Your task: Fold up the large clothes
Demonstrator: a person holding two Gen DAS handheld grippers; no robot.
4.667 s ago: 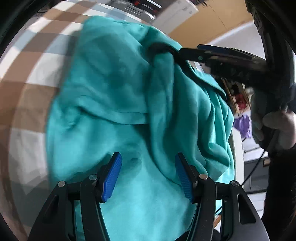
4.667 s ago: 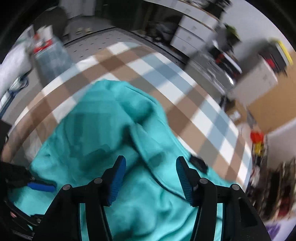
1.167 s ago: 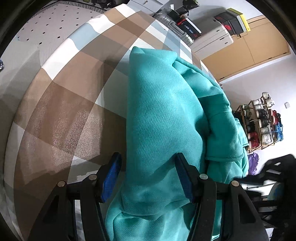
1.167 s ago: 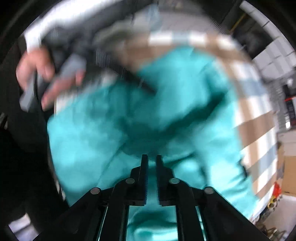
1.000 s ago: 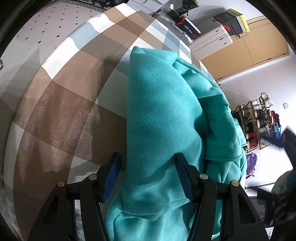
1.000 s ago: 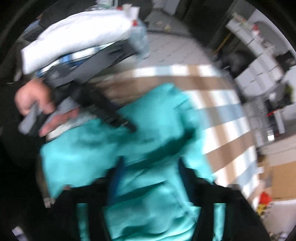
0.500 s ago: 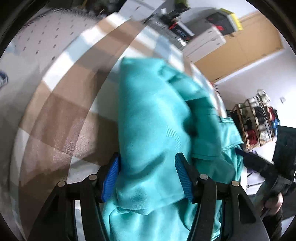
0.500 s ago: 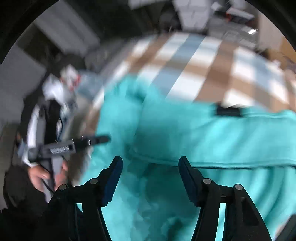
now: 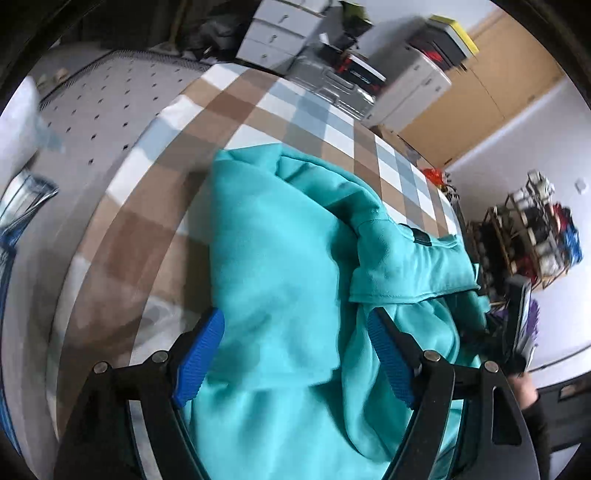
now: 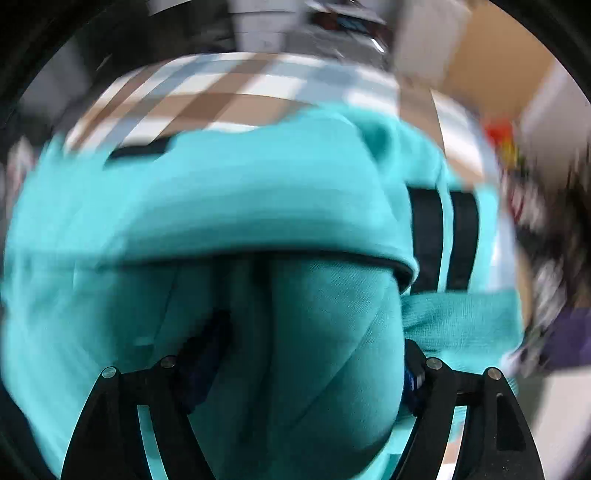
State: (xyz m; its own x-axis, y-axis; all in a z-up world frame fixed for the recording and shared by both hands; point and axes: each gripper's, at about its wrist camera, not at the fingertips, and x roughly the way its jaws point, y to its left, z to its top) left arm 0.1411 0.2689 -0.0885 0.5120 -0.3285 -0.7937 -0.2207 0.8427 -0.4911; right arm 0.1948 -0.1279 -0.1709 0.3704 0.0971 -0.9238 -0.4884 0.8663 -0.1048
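A teal garment (image 9: 280, 266) lies bunched in folded layers on the brown, white and blue checked table (image 9: 122, 236). My left gripper (image 9: 295, 358) is open, its blue pads on either side of the garment's near end. In the right wrist view, which is blurred, the garment (image 10: 229, 206) fills the frame, with black stripes (image 10: 443, 236) on one part. My right gripper (image 10: 306, 354) is open and pushed in close, with teal cloth bulging between its fingers. The right gripper shows dimly at the right edge of the left wrist view (image 9: 517, 325).
Beyond the table's far edge stand grey drawers (image 9: 280, 33), a silver case (image 9: 332, 88) and white boxes (image 9: 410, 88). A shelf of small items (image 9: 535, 229) stands at the right. A dotted grey floor mat (image 9: 96, 107) lies to the left.
My right gripper went from shut to open and swung round to the garment's other side, now pressed into the cloth. My left gripper stayed open and pulled back slightly.
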